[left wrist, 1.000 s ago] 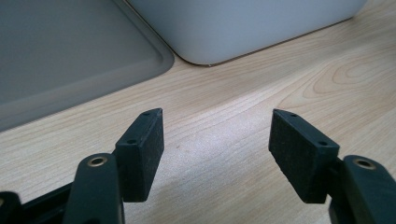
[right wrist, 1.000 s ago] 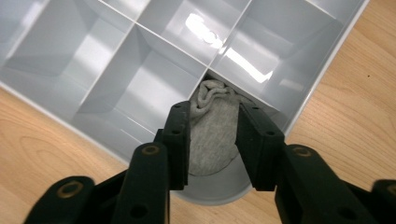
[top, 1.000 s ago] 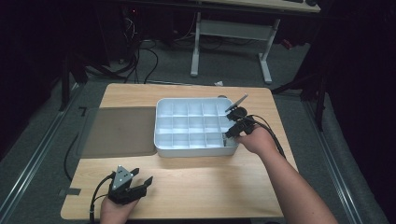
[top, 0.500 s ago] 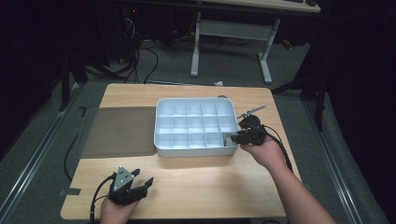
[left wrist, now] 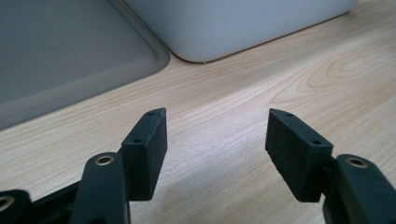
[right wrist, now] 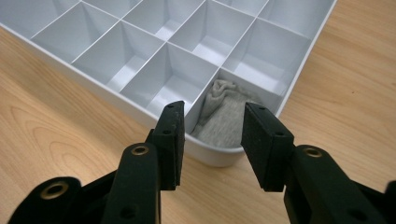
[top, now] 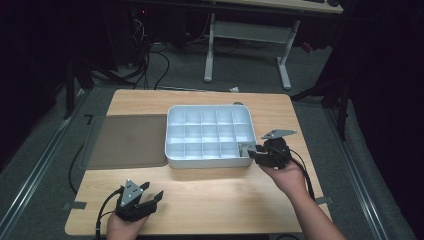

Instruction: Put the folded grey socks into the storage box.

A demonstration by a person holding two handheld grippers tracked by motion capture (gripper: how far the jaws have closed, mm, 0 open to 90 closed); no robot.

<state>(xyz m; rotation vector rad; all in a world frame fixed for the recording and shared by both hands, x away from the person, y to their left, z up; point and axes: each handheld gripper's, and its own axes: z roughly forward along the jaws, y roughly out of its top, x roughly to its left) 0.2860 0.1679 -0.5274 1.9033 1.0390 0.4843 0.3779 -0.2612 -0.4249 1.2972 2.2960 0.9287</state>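
Right tool back from tray, opening.

Dark room; grey floor; white-legged desk behind; cables on floor.

no readable text, label, brand, number or sign stands on anything in these views.
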